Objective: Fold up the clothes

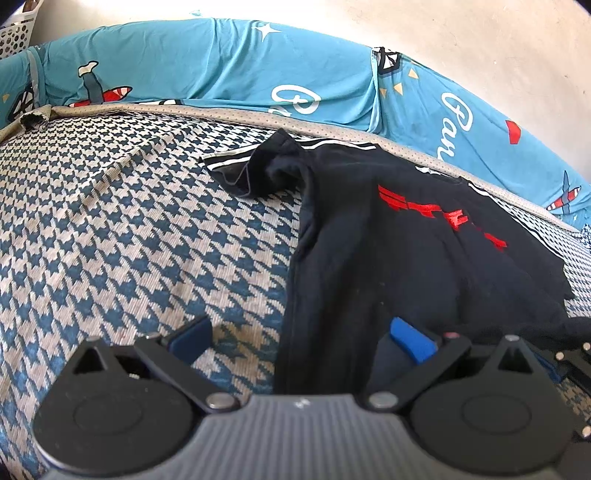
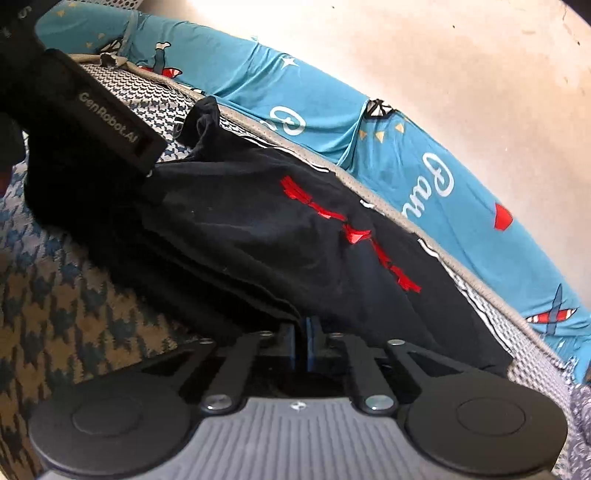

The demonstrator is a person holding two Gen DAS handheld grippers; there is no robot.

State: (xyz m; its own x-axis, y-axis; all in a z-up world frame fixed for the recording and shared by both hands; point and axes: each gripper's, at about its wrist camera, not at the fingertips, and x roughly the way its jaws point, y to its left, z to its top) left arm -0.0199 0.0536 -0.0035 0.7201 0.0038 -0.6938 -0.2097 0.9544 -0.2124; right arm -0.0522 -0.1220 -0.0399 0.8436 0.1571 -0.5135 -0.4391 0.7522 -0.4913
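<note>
A black shirt [image 1: 406, 258] with red print [image 1: 439, 214] lies on a houndstooth mat [image 1: 129, 229], toward its far right part, its upper edge along the mat's grey dotted border [image 1: 332, 129]; one sleeve [image 1: 255, 166], with white stripes, is bunched and folded over at the shirt's far left corner; beyond the border runs a teal sheet [image 1: 221, 66] with white lettering, and above it a pale wall [image 1: 480, 44]; a white perforated basket [image 1: 14, 33] shows at the far left corner.

The left tongs [image 1: 301, 339] stand wide, blue pads apart; the shirt's near left edge runs between them, the left finger [image 1: 192, 339] over bare mat, the right finger [image 1: 410, 339] over black cloth; they grip nothing.

The right tongs [image 2: 306, 336] are narrow, the pads almost together with a fold of the shirt's near edge pinched between them; the cloth rises in ridges from that point; in the right wrist view the body of the left tool [image 2: 103, 114], black with white lettering, crosses the upper left, over the shirt.
</note>
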